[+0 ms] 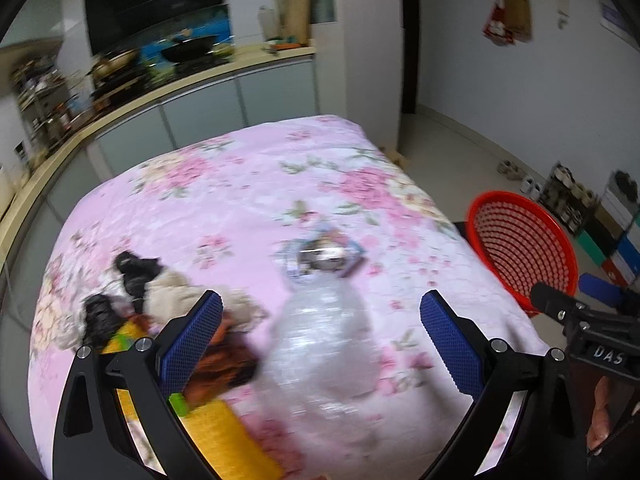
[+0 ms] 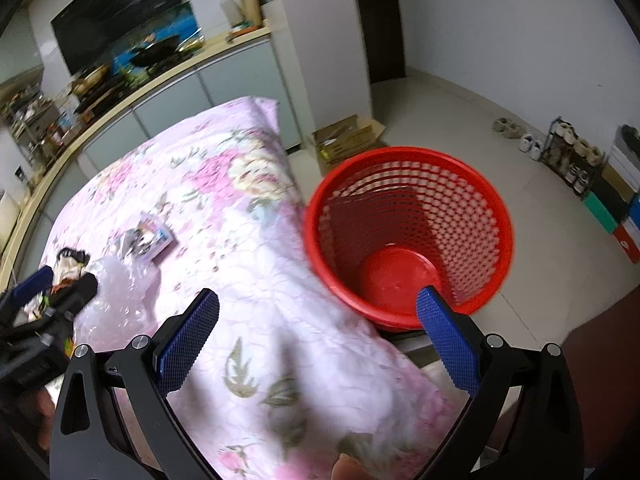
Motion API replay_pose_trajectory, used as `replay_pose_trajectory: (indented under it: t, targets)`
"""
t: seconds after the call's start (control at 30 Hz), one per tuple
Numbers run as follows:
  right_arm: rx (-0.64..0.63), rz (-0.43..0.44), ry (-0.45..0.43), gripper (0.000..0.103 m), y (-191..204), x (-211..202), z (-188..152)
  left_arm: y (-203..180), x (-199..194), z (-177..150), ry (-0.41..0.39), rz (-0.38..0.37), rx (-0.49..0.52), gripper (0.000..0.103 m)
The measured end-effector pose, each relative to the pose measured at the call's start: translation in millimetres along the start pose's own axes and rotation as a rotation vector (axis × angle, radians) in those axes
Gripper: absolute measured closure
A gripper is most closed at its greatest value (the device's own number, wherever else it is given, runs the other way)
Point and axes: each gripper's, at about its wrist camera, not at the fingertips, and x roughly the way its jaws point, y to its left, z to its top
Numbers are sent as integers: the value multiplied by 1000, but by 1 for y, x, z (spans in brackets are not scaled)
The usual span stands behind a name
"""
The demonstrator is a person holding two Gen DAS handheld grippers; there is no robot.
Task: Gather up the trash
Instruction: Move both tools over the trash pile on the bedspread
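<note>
Fingers of both grippers stand wide apart and grip nothing: the left gripper (image 1: pixel 320 338) hangs over the trash on the flowered bed (image 1: pixel 248 200), and the right gripper (image 2: pixel 318 340) hovers over the bed's edge, pointing toward the red basket (image 2: pixel 408 160). That basket stands on the floor just beside the bed and looks empty apart from its bare red bottom. On the bed lie a crumpled clear plastic bag (image 1: pixel 320 344), directly between the left fingers, a pile of wrappers and cloth-like scraps (image 1: pixel 132 296) by the left finger, and a small shiny packet (image 1: pixel 320 256) just beyond the bag. The step in hand appears to be taking the plastic bag. To do it well, I would lower the left gripper until the blue pads (image 1: pixel 192 344) bracket the thickest bunched part of the bag, then close firmly, since thin film may slip or snag the quilt beneath. The blur makes the bag's exact outline hard to tell.
</note>
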Motion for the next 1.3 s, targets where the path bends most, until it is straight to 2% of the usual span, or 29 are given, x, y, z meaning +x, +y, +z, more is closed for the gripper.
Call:
replay_pose_trajectory:
  t: [0.2,0.43,0.53,1.0,1.17,1.3]
  targets:
    - [-92,68,54,7,36,16,-5,56,-9,-1,3,58,-87,7]
    - [-192,105,140,7,68,43,-15,122,-15,-2,12,146,-194,7]
    - [-211,110,161,7,76,51,-17,137,-16,-3,13,161,-215,7]
    - [-334,48,176,7,91,69,-26,171,-14,9,-6,163,-260,7]
    - [-344,52,186,7,91,70,-26,187,-18,0,6,165,-293,8]
    - [-335,70,175,7,91,70,-26,193,-27,-19,25,173,-301,8]
